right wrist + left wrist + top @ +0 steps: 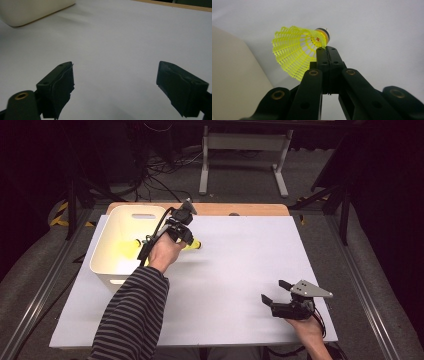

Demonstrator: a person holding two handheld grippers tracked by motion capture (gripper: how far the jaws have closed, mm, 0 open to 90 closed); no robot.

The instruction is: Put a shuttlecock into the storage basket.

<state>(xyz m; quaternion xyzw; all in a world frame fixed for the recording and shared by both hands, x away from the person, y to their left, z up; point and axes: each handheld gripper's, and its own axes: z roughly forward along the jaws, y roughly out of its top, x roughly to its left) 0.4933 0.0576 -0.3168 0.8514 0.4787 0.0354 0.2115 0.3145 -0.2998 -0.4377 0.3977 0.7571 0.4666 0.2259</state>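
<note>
A yellow plastic shuttlecock [294, 50] with a dark-banded cork tip hangs just above the white table [240, 250]. My left gripper [327, 50] is shut on the rim of its skirt near the cork. In the high view that gripper [189, 240] holds the shuttlecock [195, 244] just right of a white bin [107, 227]. More yellow shows inside the bin, too blurred to name. My right gripper [274, 291] rests near the table's front right, jaws wide open with nothing between them [115, 75].
The bin's pale wall [232, 75] stands close on the left in the left gripper view, and its corner [32, 10] shows far off in the right gripper view. A wooden strip [240, 209] edges the table's far side. A metal stand [245, 155] and cables lie beyond.
</note>
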